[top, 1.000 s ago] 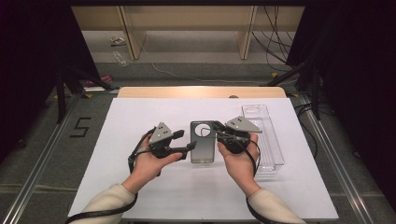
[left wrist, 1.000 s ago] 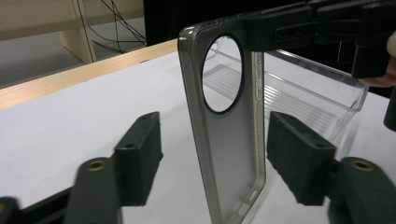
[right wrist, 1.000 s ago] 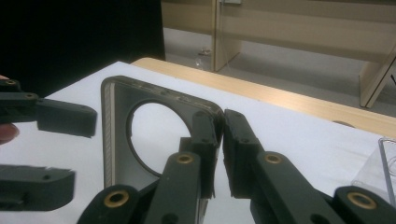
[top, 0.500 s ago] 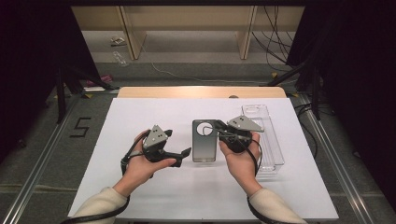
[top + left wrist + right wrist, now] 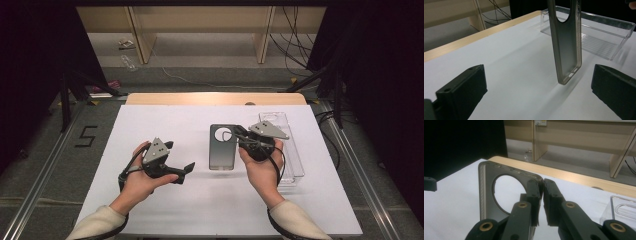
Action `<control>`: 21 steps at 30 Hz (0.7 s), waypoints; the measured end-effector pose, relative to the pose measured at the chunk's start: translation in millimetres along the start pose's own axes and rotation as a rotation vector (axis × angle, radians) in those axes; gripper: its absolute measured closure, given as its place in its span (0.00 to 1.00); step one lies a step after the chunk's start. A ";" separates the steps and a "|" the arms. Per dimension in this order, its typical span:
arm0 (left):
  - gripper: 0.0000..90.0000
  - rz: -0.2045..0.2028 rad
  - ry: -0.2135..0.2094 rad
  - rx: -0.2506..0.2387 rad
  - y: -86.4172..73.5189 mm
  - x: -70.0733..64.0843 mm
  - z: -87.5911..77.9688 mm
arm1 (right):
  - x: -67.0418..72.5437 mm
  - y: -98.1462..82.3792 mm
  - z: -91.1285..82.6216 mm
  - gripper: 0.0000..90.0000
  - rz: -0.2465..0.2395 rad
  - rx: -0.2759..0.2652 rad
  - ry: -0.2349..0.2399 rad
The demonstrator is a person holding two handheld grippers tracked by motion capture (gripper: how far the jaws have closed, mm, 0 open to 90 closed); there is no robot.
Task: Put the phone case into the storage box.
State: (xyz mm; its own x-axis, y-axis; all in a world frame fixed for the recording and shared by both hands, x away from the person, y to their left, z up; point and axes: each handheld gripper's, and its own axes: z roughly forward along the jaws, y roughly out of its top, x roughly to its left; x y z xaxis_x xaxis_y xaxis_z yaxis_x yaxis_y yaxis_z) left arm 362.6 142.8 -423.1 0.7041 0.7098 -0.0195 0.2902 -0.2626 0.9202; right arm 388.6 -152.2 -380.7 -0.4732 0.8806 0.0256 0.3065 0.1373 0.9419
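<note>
Smoky translucent phone case with a round camera cut-out hangs over the white table, its top edge pinched by the right gripper, while the left gripper, jaws just opened wide and empty, stands well apart.

— Any writing you can make out here?

— One mark only: a dark "5" on the grey floor, just left of the white surface in the high view.

— Is it printed or taped?

— Cannot tell; it looks blocky, made of straight strokes.

— Anything on the phone case or the clear tray?

— No brand or label can be read on either one.

— And the small tag at the top of the right gripper view, on the wooden frame?

— Too small and blurred to read.
</note>
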 end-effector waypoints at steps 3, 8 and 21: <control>0.00 0.005 0.002 0.001 -2.7 1.4 -3.9 | -1.3 1.3 -1.3 0.93 0.003 -0.004 -0.003; 0.00 0.018 0.003 0.012 -7.1 2.5 -8.8 | -2.9 2.8 -2.4 0.93 0.006 -0.008 -0.004; 0.00 0.020 0.009 0.009 -15.8 4.0 -23.3 | -7.4 6.4 -5.6 0.93 0.014 -0.018 -0.012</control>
State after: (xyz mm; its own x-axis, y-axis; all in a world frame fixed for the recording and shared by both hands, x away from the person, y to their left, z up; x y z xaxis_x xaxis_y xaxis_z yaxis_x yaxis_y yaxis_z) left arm 345.8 165.0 -428.7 0.7039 0.7103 0.0023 0.2821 -0.2825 0.9168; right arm 389.5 -160.4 -373.0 -0.4592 0.8876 0.0350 0.2977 0.1167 0.9475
